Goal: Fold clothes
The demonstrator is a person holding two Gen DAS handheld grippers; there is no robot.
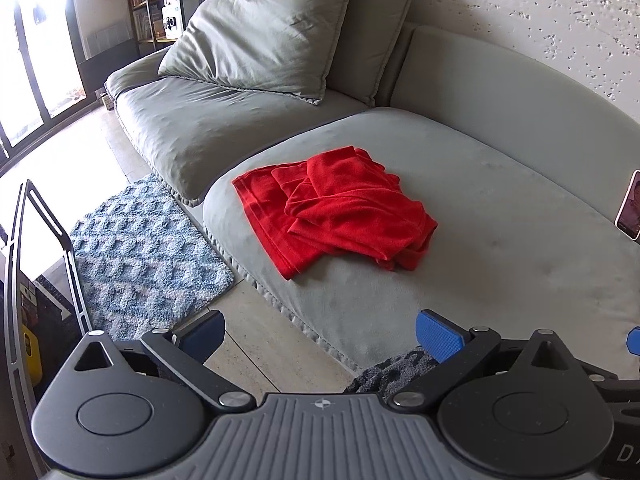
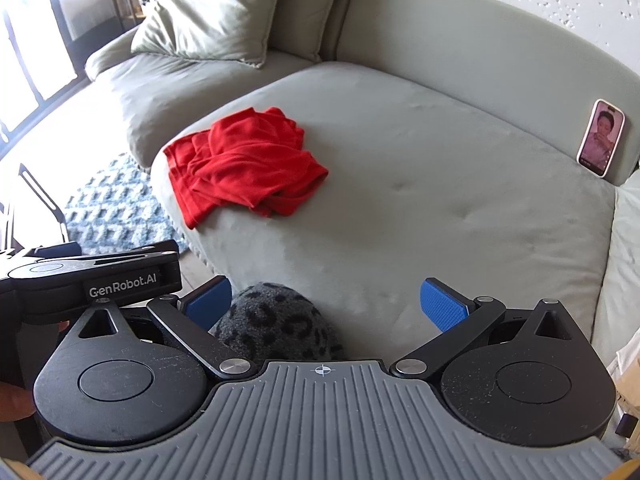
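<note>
Crumpled red garment (image 1: 334, 208) waiting ahead of 2 empty grippers

The left gripper (image 1: 320, 334) and the right gripper (image 2: 326, 300) are both held spread wide, with nothing between the blue pads, probably so that cloth can be taken at once. The garment is seen ahead of them and to the left, well apart, bunched near the rounded front edge of the grey sofa seat (image 2: 440, 200), 1 corner reaching that edge. To the right of it much bare seat is left for spreading; a phone (image 2: 601, 138) is leaned at the far right.
</note>
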